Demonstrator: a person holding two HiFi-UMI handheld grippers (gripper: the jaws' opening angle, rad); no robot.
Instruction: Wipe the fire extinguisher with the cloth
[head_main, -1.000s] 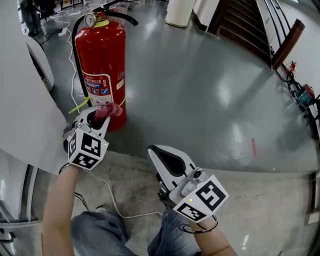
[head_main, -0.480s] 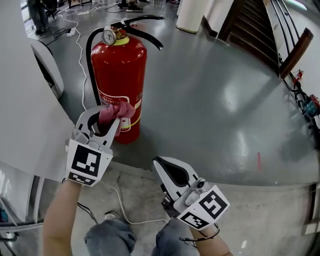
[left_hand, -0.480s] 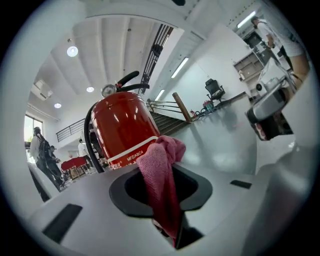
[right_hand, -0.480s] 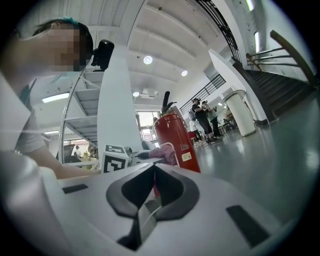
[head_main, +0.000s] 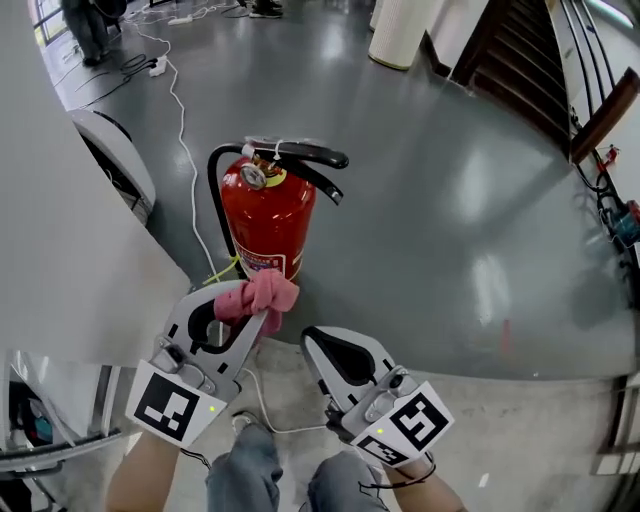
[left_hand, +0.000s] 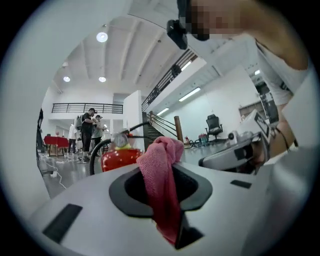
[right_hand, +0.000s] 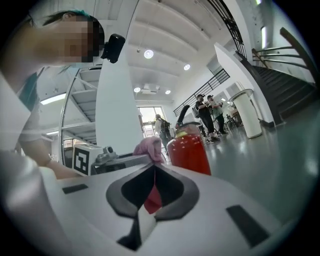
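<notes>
The red fire extinguisher (head_main: 266, 220) stands upright on the grey floor, with a black hose and handle and a gauge on top. My left gripper (head_main: 252, 305) is shut on a pink cloth (head_main: 260, 296), which hangs just short of the extinguisher's base and seems apart from it. In the left gripper view the cloth (left_hand: 160, 182) bulges out between the jaws, and the extinguisher (left_hand: 119, 156) stands beyond it. My right gripper (head_main: 318, 340) is shut and empty, to the right of the left one. The right gripper view shows the extinguisher (right_hand: 190, 152) and the cloth (right_hand: 150, 146) ahead.
A curved white wall (head_main: 70, 250) fills the left. A white cable (head_main: 185, 150) runs across the floor behind the extinguisher. A white cylinder (head_main: 405, 30) and dark stairs (head_main: 510, 60) stand at the back. People (left_hand: 90, 132) stand far off. The person's knees (head_main: 250, 470) are below.
The left gripper with the cloth has drawn back from the extinguisher's body toward me. The head view has lifted, so the extinguisher looks smaller and farther. The right gripper has barely moved.
</notes>
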